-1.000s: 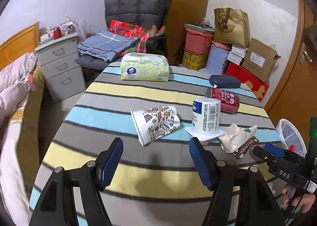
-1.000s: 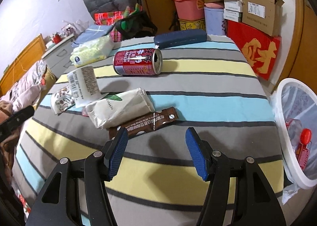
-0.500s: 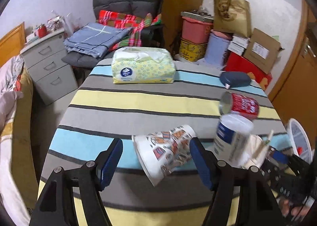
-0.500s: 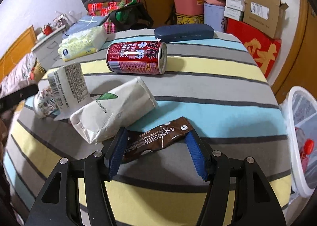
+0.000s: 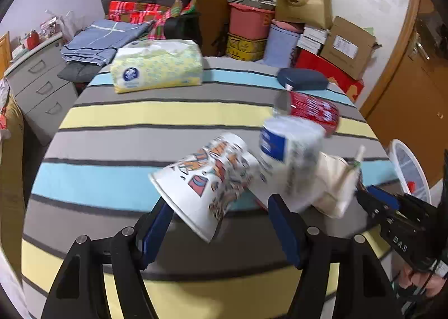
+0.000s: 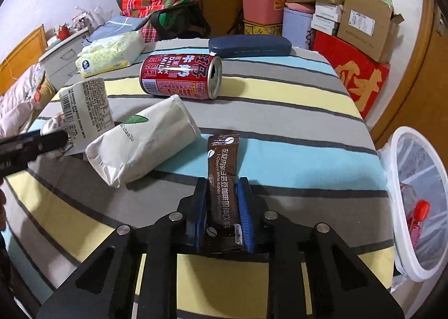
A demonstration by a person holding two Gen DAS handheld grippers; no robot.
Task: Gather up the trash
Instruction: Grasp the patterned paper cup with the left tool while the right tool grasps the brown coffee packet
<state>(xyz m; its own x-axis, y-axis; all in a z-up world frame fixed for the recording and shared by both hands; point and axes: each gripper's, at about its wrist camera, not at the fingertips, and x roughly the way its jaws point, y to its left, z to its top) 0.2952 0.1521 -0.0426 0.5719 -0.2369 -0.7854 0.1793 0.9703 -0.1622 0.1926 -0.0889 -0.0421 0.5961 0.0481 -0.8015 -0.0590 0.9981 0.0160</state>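
My right gripper (image 6: pixel 222 207) is shut on a brown coffee sachet (image 6: pixel 223 168) that points away over the striped table (image 6: pixel 280 128). A crumpled white bag (image 6: pixel 145 145), a red milk can (image 6: pixel 182 75) and a white labelled cup (image 6: pixel 86 109) lie to its left. My left gripper (image 5: pixel 221 223) is open, its blue pads either side of a patterned paper cup (image 5: pixel 207 179) lying on its side. The white-and-blue cup (image 5: pixel 291 156), the white bag (image 5: pixel 336 182) and the red can (image 5: pixel 310 109) are to the right of that.
A white bin (image 6: pixel 420 201) with a clear liner and some trash stands off the table's right edge. A tissue pack (image 5: pixel 156 67) and a dark blue case (image 5: pixel 302 79) lie at the table's far side. Boxes, tubs and a chair stand behind.
My right gripper moved forward and closed on the brown sachet, which now points straight ahead. My left gripper moved forward, so the patterned cup now lies between its open pads.
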